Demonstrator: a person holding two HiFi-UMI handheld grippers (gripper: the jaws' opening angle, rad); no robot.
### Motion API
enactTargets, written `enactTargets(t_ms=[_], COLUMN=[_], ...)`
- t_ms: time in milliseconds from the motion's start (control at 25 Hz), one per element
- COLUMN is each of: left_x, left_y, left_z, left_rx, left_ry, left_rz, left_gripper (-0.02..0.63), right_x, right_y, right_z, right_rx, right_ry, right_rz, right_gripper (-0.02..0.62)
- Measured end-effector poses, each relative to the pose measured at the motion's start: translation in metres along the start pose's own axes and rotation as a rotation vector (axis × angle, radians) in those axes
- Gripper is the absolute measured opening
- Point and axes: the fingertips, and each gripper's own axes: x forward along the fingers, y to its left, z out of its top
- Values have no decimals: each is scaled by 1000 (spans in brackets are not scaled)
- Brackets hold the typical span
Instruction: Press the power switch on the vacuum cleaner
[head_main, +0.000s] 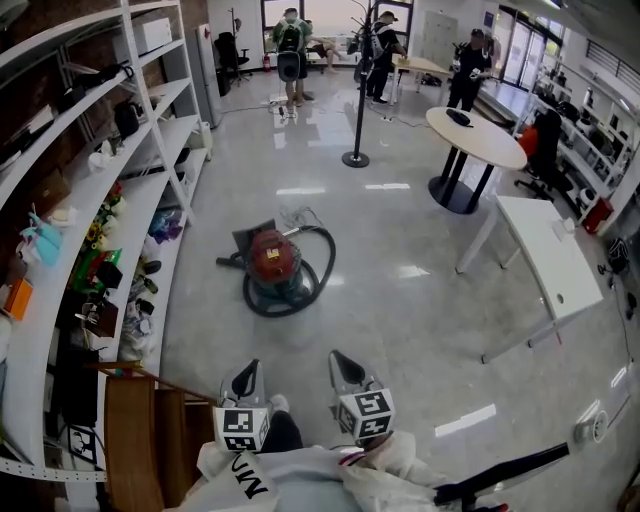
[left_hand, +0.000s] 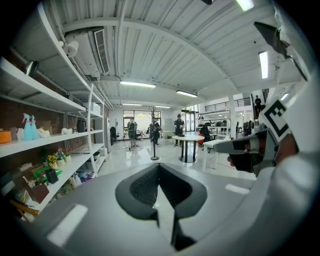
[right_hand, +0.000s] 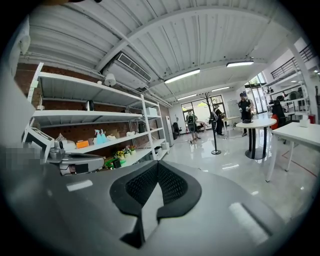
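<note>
- As we looked down from the head view, the vacuum cleaner (head_main: 272, 256) stood on the glossy floor (head_main: 400, 330). It was a red canister on a dark base, with its hose (head_main: 322, 262) looped round it.
- It lay well ahead of both claws and apart from them, a little left of the gap between the 2.
- The left gripper (head_main: 247, 374) pointed forward toward the machine. In its own view we saw it clenched on nothing, its 2 dark pads (left_hand: 142, 187) meeting at the tips.
- The right gripper (head_main: 340, 362) sat just beside the left one, equally far from the vacuum cleaner. It too was clamped together and empty, its pads (right_hand: 172, 186) touching at the front.
- The power switch was too small for us to make out on the canister.
- Shelves (head_main: 130, 200) ran along the left of the machine.
- A round table (head_main: 475, 135) and a white desk (head_main: 550, 260) stood well off to its right.
</note>
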Motion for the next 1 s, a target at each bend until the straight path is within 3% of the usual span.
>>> enactTargets(t_ms=[1000], left_x=[100], left_y=[103], left_z=[23], left_rx=[-22], left_ry=[13], left_rz=[-20], left_gripper=[0], right_x=[139], right_y=[7], right_z=[34], right_rx=[-11], right_ry=[38], right_rz=[-4], right_gripper=[0])
